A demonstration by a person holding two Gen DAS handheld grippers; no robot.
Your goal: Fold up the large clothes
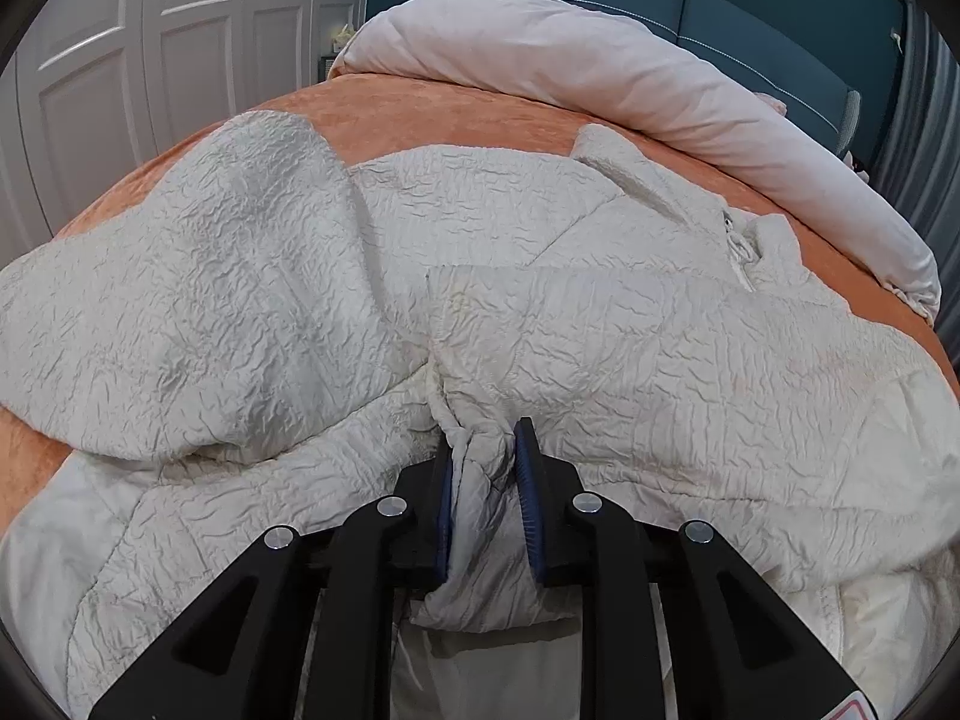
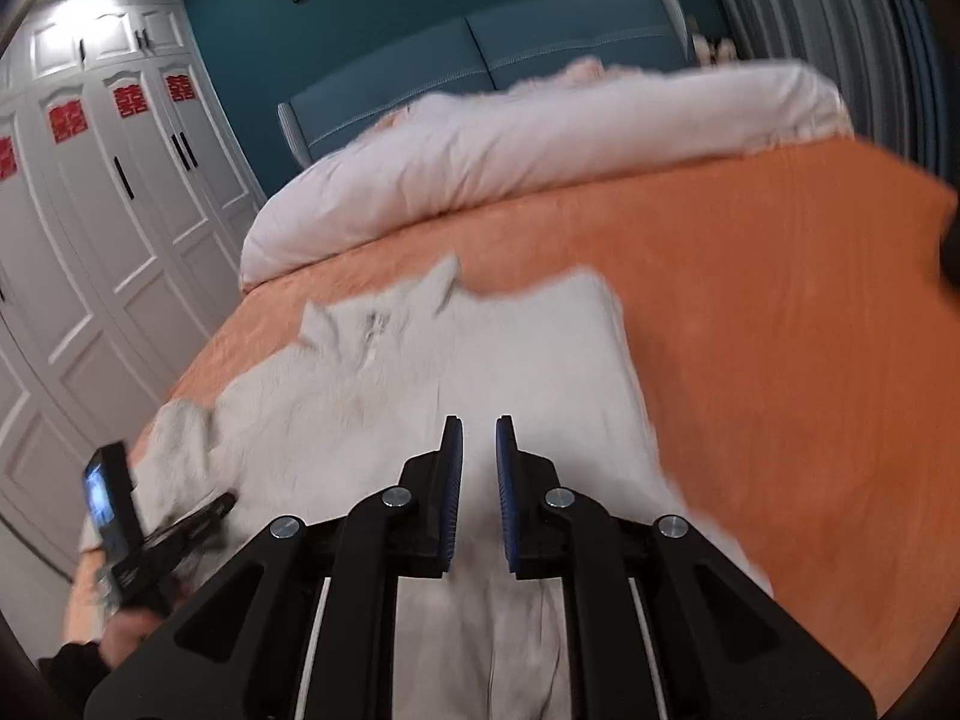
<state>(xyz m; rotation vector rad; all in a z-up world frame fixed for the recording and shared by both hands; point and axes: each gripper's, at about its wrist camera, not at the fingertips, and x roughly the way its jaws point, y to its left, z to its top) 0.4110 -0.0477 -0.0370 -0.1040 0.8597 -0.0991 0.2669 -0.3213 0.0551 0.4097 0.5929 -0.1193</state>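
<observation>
Left wrist view looks across a bed with an orange bedspread (image 1: pixel 480 114), a rolled pale pink duvet (image 1: pixel 630 78) lying along its far edge from 11 to 3 o'clock. White panelled wardrobe doors (image 1: pixel 156 42) fill the 10 o'clock corner, and a dark blue padded headboard (image 1: pixel 750 24) stands behind the duvet at 1 o'clock. A cream crinkled jacket (image 1: pixel 600 348) is spread over most of the bedspread, one broad part folded over at 9 o'clock and its collar and zip toward 2 o'clock. The left gripper (image 1: pixel 483 444) sits at 6 o'clock, its jaws drawn close together and pinching a bunched ridge of the jacket between the blue pads; the fabric runs back between the fingers toward the camera.

From the right wrist view, which is blurred, the same orange bedspread (image 2: pixel 780 330) stretches from centre to 3 o'clock, the duvet (image 2: pixel 540 138) at 12 o'clock, the wardrobe doors (image 2: pixel 108 228) with red paper cut-outs at 9 to 10 o'clock, teal wall and headboard (image 2: pixel 456 54) above. The jacket (image 2: pixel 510 348) lies from centre down to 6 o'clock. The right gripper (image 2: pixel 479 438) shows a narrow gap between its pads, with pale jacket fabric visible in and below that gap; whether the pads actually press on it I cannot tell. At 8 o'clock the left gripper (image 2: pixel 210 510) meets the jacket's near edge.
</observation>
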